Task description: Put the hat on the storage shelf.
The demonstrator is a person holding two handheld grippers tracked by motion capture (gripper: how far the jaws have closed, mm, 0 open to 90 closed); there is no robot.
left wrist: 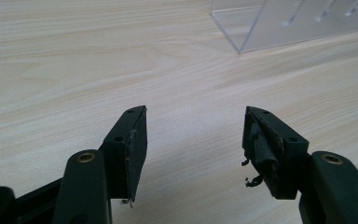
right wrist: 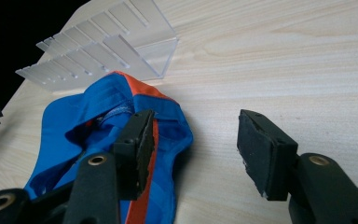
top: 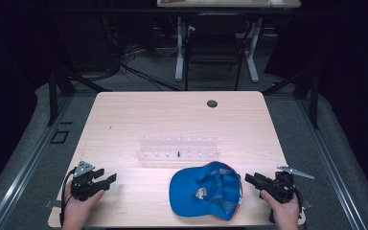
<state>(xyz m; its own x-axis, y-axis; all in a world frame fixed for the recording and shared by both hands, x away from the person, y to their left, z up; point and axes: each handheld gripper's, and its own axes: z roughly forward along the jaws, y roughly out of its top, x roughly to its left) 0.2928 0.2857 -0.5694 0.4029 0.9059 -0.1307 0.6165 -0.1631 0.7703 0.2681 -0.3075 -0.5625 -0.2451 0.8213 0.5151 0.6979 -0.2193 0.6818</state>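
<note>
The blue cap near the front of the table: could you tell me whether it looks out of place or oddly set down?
Yes. The blue cap lies upside down on the table, its inside facing up, just in front of the clear rack. Nothing looks spilled.

Dark lab, pale wooden table (top: 124, 124), floor cables (top: 139, 72), desk frame (top: 179, 48) behind

In the right gripper view, the right gripper (right wrist: 193, 149) stood with its two black jaws wide apart over the light wooden table (right wrist: 279, 60), nothing between them. A blue cap (right wrist: 81, 126) with orange trim lay upside down at the left, partly behind the left jaw. Beyond it sat a clear acrylic slotted rack (right wrist: 102, 44), just beside the cap's far edge.
</note>
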